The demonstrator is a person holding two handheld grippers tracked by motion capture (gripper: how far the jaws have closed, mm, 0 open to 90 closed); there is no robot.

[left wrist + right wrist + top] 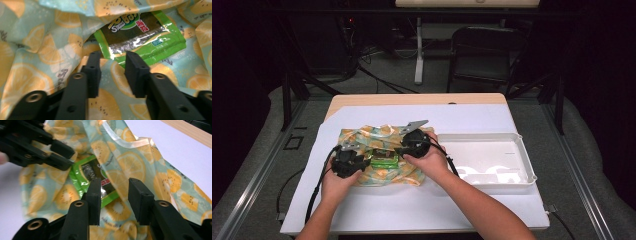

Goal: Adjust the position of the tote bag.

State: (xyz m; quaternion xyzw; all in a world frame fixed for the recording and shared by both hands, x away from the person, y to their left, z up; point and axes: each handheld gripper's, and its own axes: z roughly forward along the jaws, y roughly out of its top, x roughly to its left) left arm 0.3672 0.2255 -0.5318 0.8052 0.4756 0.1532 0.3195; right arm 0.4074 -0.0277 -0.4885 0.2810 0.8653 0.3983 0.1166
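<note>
Green snack packet (142,40) lies on the lemon-print cloth (37,50) on the worktop, between both grippers. Left gripper (112,60) is part open at the packet's lower edge, holding nothing; right gripper (112,192) is wide, empty. Risk: the jaws pinch cloth along with the slick foil, dragging folds or letting the packet slip.

I'm in a lab or test room, not a home. My table (362,102) is a plain wooden top w/ a big white sheet (422,205) over most of it, edge to edge on my side. Metal frame bars (287,100) stand at the far left and right corners, like a rig for cameras. Grey carpet (252,165) all round, dark walls, no windows or deco. Behind the far edge: loose cables (377,75) on the floor, a white desk leg (418,50), a black folding chair (484,55), and some dark equipment w/ a small red light (351,21). Cables also trail off the table's near corners. All setup gear, nothing homely.
</note>
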